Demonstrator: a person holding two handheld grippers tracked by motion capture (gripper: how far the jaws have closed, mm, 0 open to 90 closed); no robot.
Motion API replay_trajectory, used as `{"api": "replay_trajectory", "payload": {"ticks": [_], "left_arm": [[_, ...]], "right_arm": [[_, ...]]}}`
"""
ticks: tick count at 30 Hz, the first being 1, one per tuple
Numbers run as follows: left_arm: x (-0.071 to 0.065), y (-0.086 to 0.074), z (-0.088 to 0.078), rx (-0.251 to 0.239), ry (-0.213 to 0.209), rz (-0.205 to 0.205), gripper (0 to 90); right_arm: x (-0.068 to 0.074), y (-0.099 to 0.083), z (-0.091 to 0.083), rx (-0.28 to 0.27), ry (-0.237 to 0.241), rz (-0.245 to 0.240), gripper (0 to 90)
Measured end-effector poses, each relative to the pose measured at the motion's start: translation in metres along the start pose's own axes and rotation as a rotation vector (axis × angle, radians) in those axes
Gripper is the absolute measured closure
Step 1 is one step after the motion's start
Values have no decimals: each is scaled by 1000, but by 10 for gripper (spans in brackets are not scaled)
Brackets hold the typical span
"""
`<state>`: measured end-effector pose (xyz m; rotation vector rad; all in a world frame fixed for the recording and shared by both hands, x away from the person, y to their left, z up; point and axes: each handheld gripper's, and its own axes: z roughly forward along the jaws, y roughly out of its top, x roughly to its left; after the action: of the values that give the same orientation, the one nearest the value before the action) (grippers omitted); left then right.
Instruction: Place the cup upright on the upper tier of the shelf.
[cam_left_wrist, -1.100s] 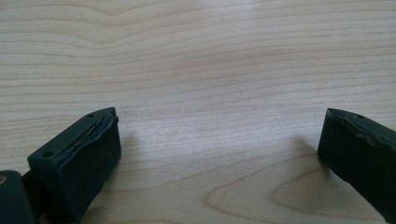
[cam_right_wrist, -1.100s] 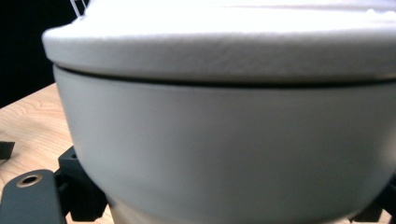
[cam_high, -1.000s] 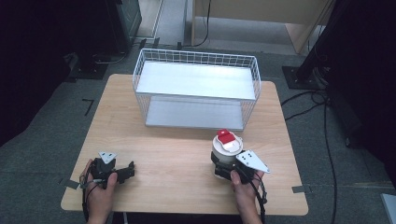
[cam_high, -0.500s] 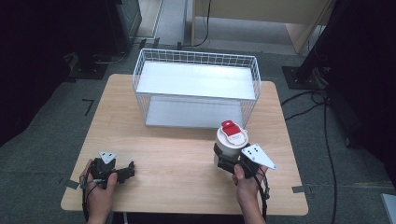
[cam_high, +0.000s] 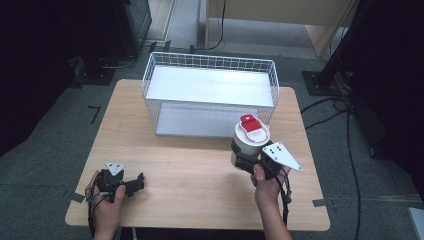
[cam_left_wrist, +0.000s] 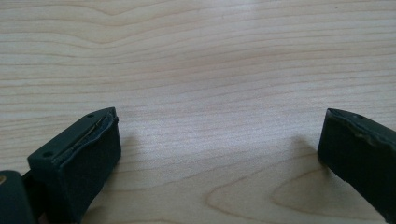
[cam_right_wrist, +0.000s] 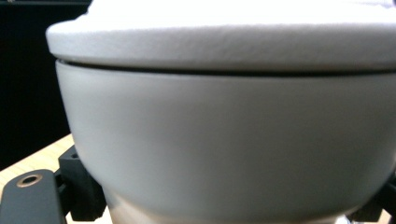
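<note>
A grey cup with a white lid and a red flip tab (cam_high: 251, 134) is held above the table at the right, in front of the white wire basket (cam_high: 150, 84). My right gripper (cam_high: 246, 161) is shut on the cup's lower body. In the right gripper view the cup (cam_right_wrist: 224, 140) looms close, its lid rim on top and the jaws pressing its sides at the bottom corners. My left gripper (cam_high: 131, 184) rests low at the table's front left, open. Its view has bare wood between the two fingers (cam_left_wrist: 79, 154), set wide apart.
The wire basket stands at the back centre of the wooden table (cam_high: 200, 185) with a white shelf inside. Cables (cam_high: 330, 107) trail on the floor to the right. Dark stands and furniture surround the table.
My right gripper has lifted the cup and carried it forward and slightly right, toward the basket's front right corner. The left gripper has stayed put.
</note>
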<state>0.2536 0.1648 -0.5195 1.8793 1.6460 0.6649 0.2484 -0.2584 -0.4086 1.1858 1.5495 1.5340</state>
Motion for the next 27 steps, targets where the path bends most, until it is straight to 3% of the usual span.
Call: {"api": "replay_trajectory", "payload": {"ticks": [18,27], "left_arm": [[0,0,0,3,-1,1,0],[0,0,0,2,-1,0,0]], "right_arm": [[10,36,24,-56,15,-33,108],[9,53,37,-90,13,-17,108]]}}
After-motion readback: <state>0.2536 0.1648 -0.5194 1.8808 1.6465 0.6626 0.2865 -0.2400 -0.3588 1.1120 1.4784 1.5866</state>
